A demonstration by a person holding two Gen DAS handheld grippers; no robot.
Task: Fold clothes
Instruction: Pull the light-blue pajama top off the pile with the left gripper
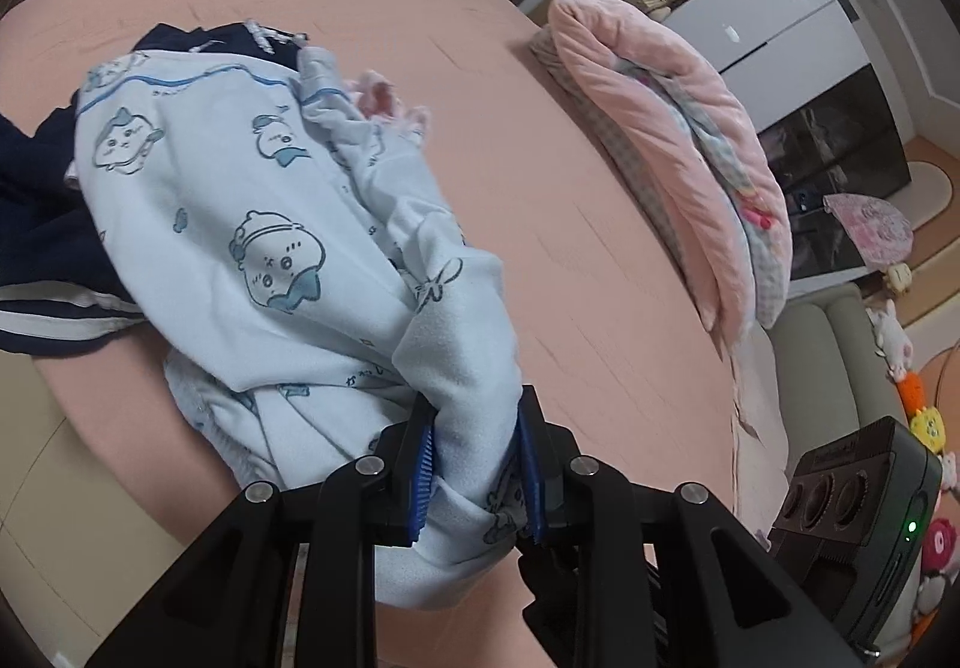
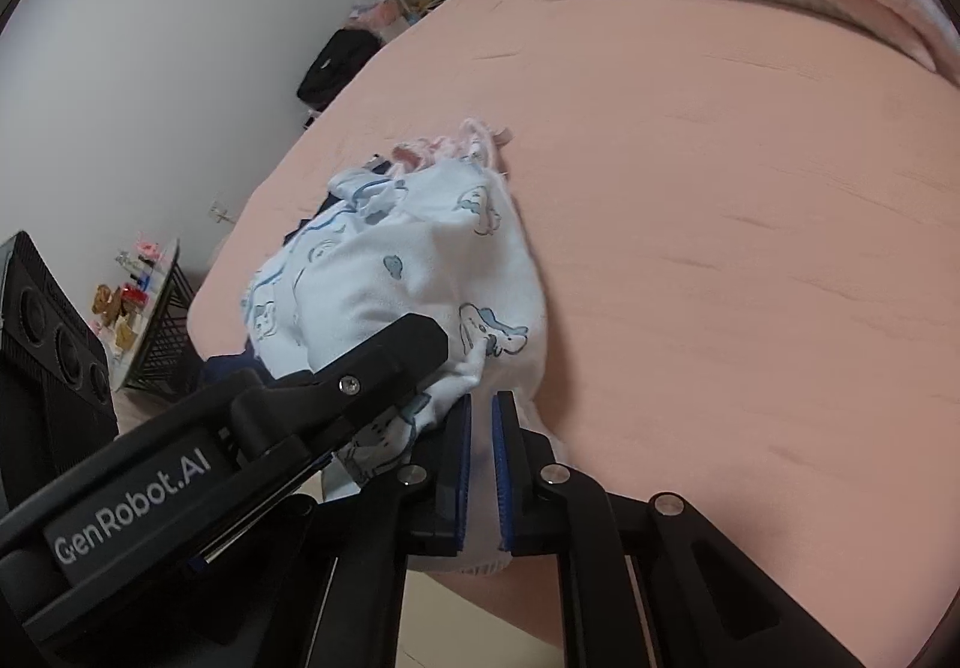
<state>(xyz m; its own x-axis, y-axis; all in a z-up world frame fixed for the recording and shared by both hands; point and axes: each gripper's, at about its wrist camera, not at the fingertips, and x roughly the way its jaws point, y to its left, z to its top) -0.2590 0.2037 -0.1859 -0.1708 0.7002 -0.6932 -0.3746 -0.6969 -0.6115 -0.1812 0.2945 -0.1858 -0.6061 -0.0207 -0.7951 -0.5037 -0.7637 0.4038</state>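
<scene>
Lifting: both grippers hold one pale blue printed garment point(image 1: 258, 224) up off the pink bed point(image 1: 600, 260); most of it is bunched and sags back onto the pile.
Left gripper point(image 1: 477, 464): pads clamped on a thick wad of the garment's cloth, the jaws kept partly apart by the bulk.
Right gripper point(image 2: 480, 464): pads nearly together, pinching a thin white edge of the same garment.
Garment location: near bed edge, draped over dark navy clothes point(image 1: 54, 248); a pink frilly item point(image 1: 384, 98) lies just beyond it.
Bedding: folded pink quilt point(image 1: 666, 140) at the far side, well apart from the pile.
Step (judged): pick-up and separation from the pile; no fold made yet.
Next move calls for: raising it clear of the navy clothes, spreading the two grips apart to open the cloth, then laying it flat on bare sheet.
Risk: thin right-hand pinch may slip.
</scene>
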